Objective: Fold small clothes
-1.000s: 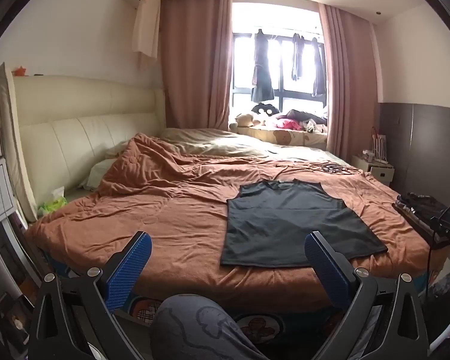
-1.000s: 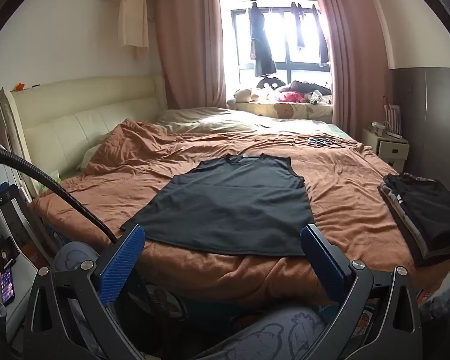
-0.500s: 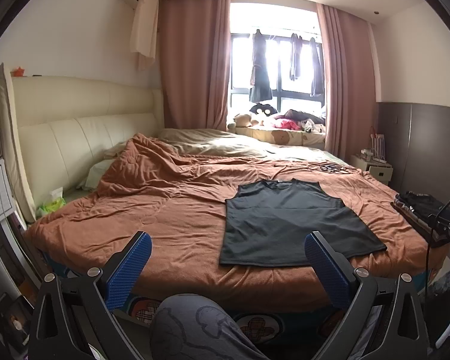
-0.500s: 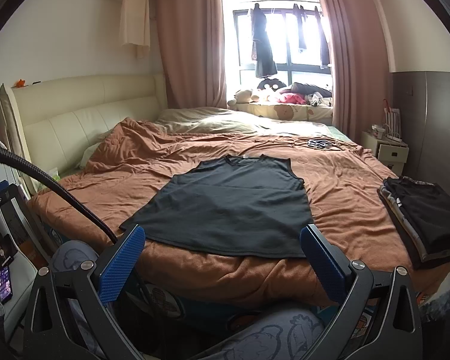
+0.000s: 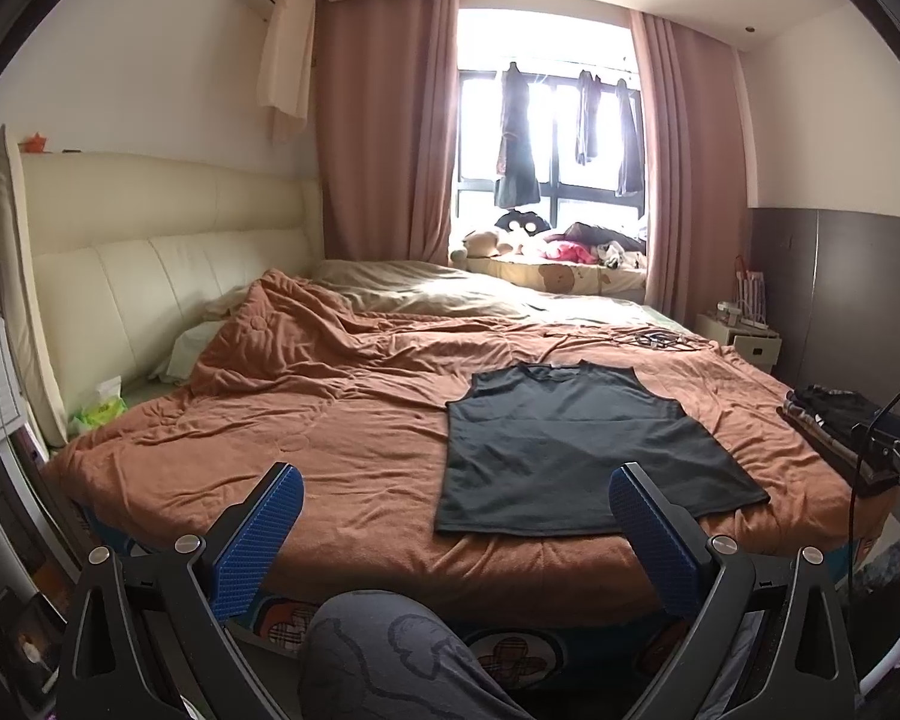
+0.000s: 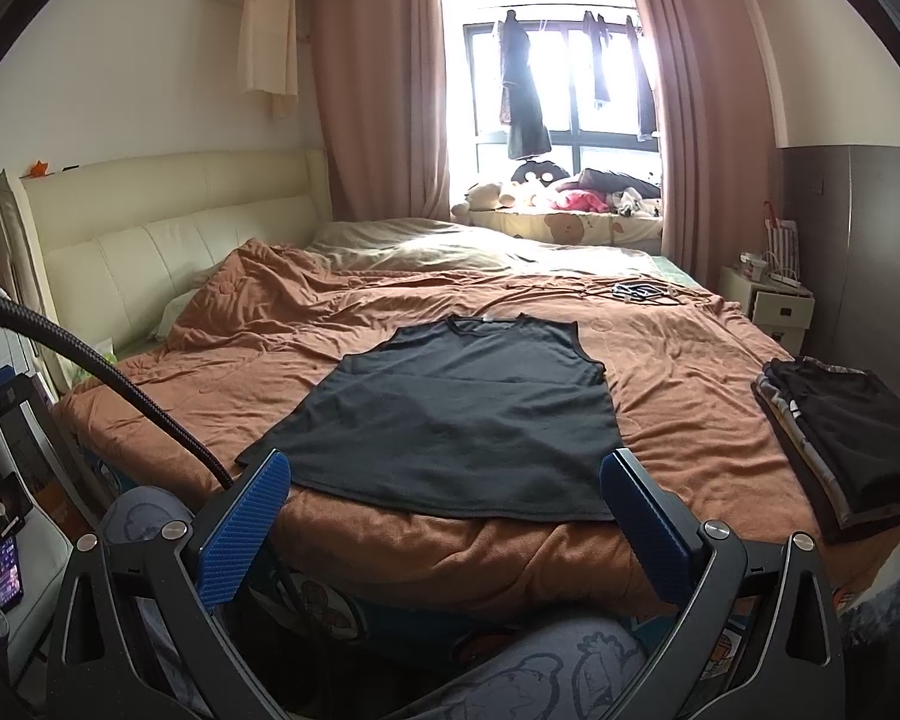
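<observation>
A dark grey sleeveless top (image 5: 576,447) lies flat on the brown bedspread (image 5: 342,420), hem toward me, neck toward the window. It also shows in the right wrist view (image 6: 462,420). My left gripper (image 5: 453,531) is open and empty, held off the bed's near edge, left of the top's hem. My right gripper (image 6: 444,513) is open and empty, just short of the hem, with its blue pads (image 6: 243,531) framing the top's lower corners.
A stack of folded dark clothes (image 6: 852,438) sits at the bed's right edge. Cables (image 6: 642,289) lie on the far bedspread. A cream headboard (image 5: 150,276) is at left, a nightstand (image 6: 768,294) at right. My knee (image 5: 390,660) is below the grippers.
Both views have shifted only slightly; the grippers stay open and the top lies unmoved.
</observation>
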